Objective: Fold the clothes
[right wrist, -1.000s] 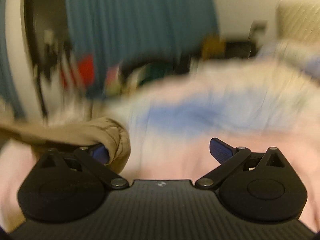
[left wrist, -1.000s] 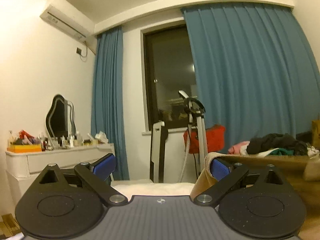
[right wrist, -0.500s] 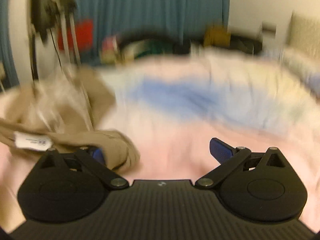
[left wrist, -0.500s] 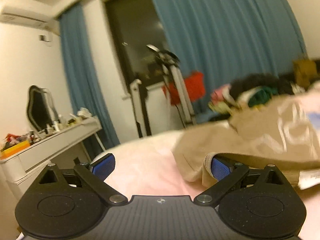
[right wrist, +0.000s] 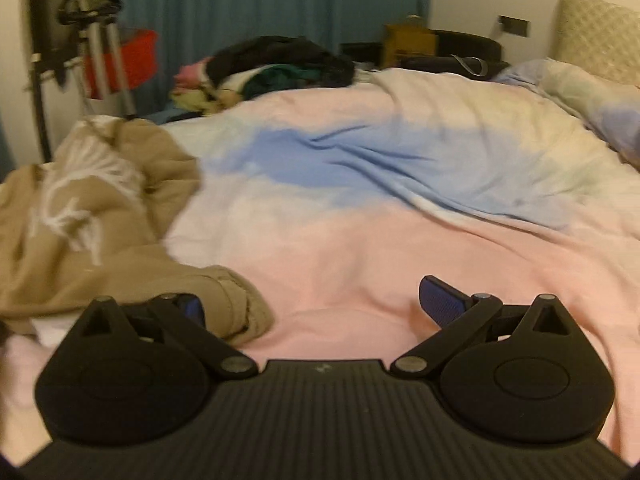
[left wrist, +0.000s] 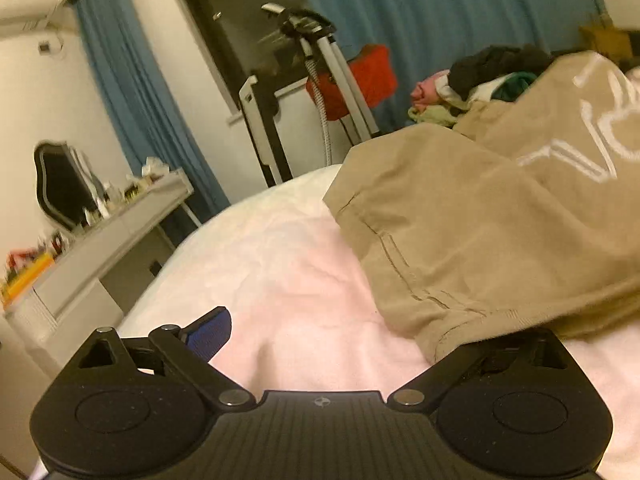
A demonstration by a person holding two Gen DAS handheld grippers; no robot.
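A: Where does the garment sit right now?

B: The tan cotton sweatshirt with white stitched lettering lies on the pink, blue and cream tie-dyed bedspread, bunched rather than flat. In the left wrist view its ribbed hem drapes over the right finger of the left gripper. In the right wrist view a rolled edge of it lies over the left finger of the right gripper.

A: Are the tongs holding it?

B: Both pairs stand wide open, blue pads well apart. The cloth is only hung on one finger of each, not pinched, so I'd call neither a grip (a tug would likely slip it off).

A: So what is the step, in your judgement?

B: Spreading the sweatshirt flat before any fold; the task looks barely begun. To do it well I'd close each gripper fully on the hem, the two pinch points well apart along the same edge, then lift and draw outward evenly so the body settles smooth with the lettering face down or up, whichever the fold needs.

A: Anything to watch?

B: The soft bedspread wrinkles easily, so low pinches may catch it together with the hem. Also the pile of mixed dark and coloured clothes at the far edge is well apart, so there is room to lay the sweatshirt toward the blue patch.
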